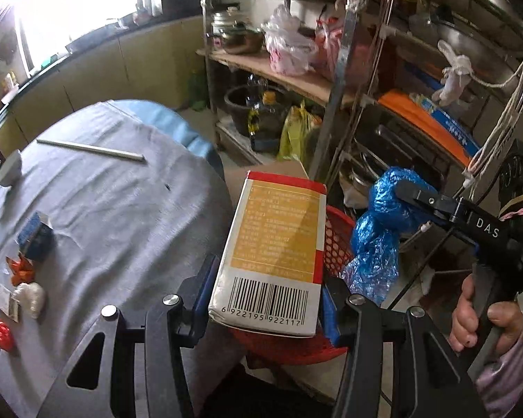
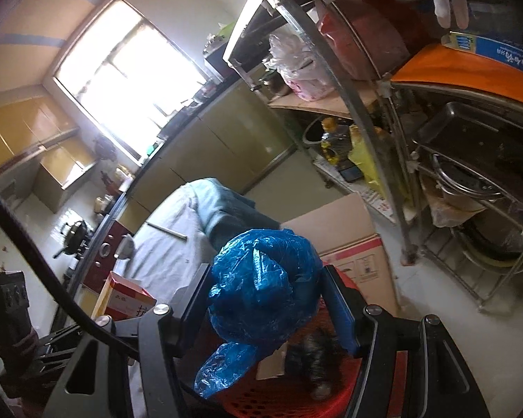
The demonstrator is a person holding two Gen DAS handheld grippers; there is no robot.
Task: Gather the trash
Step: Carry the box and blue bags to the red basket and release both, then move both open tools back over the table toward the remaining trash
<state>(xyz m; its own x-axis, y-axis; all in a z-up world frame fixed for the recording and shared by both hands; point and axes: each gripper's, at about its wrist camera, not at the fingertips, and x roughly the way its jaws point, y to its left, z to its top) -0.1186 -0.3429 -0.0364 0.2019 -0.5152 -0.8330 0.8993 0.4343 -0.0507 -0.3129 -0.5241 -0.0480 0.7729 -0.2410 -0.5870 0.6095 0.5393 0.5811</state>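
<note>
My left gripper [image 1: 266, 278] is shut on a white and orange carton [image 1: 275, 237] with a barcode, its blue pads pressing the carton's two sides. The carton hangs over a red mesh basket [image 1: 338, 240] just off the table edge. In the right wrist view my right gripper [image 2: 266, 278] is shut on a crumpled blue plastic bag [image 2: 261, 285] above the same red basket [image 2: 296, 397], which holds a cardboard scrap and a dark clump. In the left wrist view, a person's hand carries the right gripper [image 1: 397, 198] and the blue bag [image 1: 376, 244] beside the carton.
On the grey-clothed table [image 1: 122, 209] lie a small blue box [image 1: 35, 237], an orange wrapper [image 1: 21, 271], a white wad [image 1: 31, 297], a red wrapper [image 1: 0, 334] and a long stick [image 1: 90, 148]. A crowded metal rack [image 1: 338, 87] and a cardboard box [image 2: 348, 237] stand beyond the basket.
</note>
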